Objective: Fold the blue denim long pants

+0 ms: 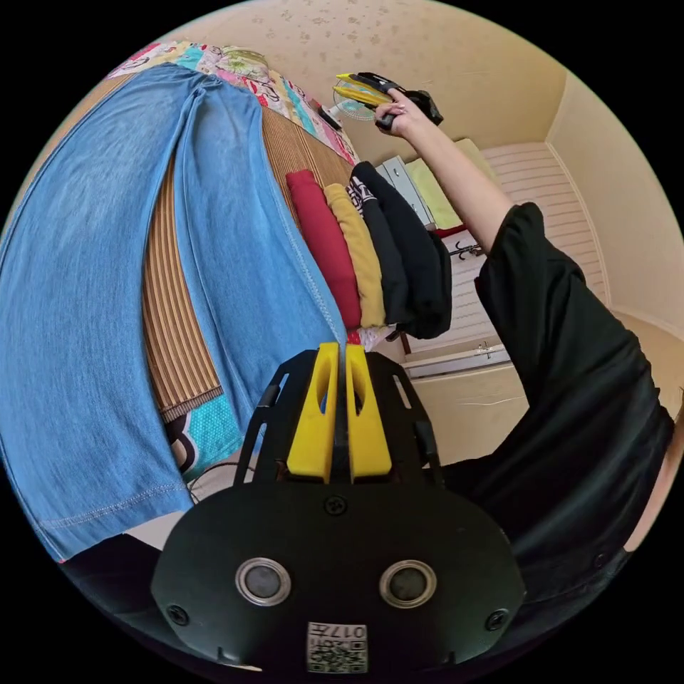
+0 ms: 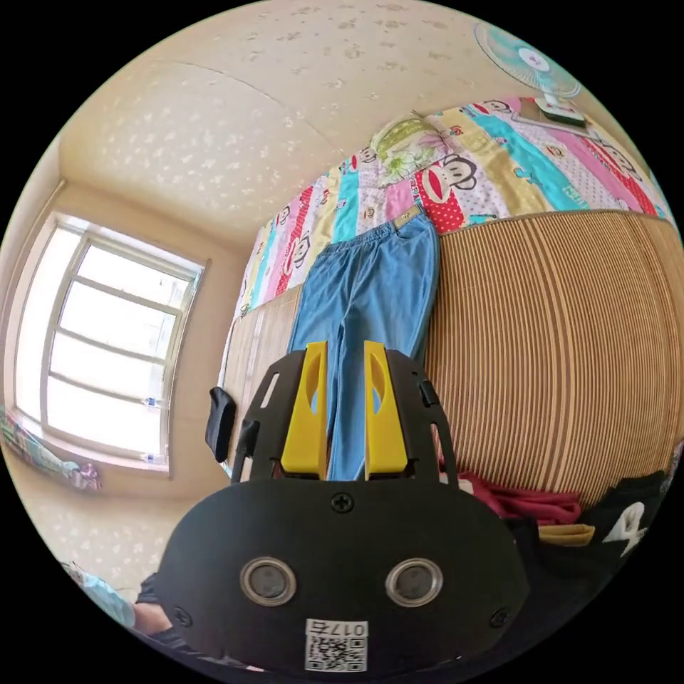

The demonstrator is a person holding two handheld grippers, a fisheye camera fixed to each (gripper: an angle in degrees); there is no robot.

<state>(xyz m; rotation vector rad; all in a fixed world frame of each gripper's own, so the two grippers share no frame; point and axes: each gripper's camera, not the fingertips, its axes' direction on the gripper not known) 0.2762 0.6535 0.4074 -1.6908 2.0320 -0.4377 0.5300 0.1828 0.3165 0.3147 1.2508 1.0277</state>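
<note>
The blue denim pants [image 1: 78,299] lie flat and full length on a striped mat [image 1: 174,313], legs apart, hems toward me. In the right gripper view the pants [image 2: 363,299] stretch away to a waistband near a patterned sheet [image 2: 499,171]. My left gripper [image 1: 340,350] hovers near the outer edge of one leg, its yellow jaws shut with nothing between them. A hand holds the right gripper [image 1: 360,87] raised high in the air, far from the cloth. In its own view the right gripper [image 2: 345,349] has its jaws slightly open and grips nothing.
A row of folded clothes [image 1: 363,242], red, mustard and black, sits beside the pants at the mat's edge, also in the right gripper view [image 2: 548,509]. A person in a black top [image 1: 570,399] stands close by. A fan [image 2: 531,60], a window [image 2: 107,342] and a drawer unit [image 1: 456,360] surround the bed.
</note>
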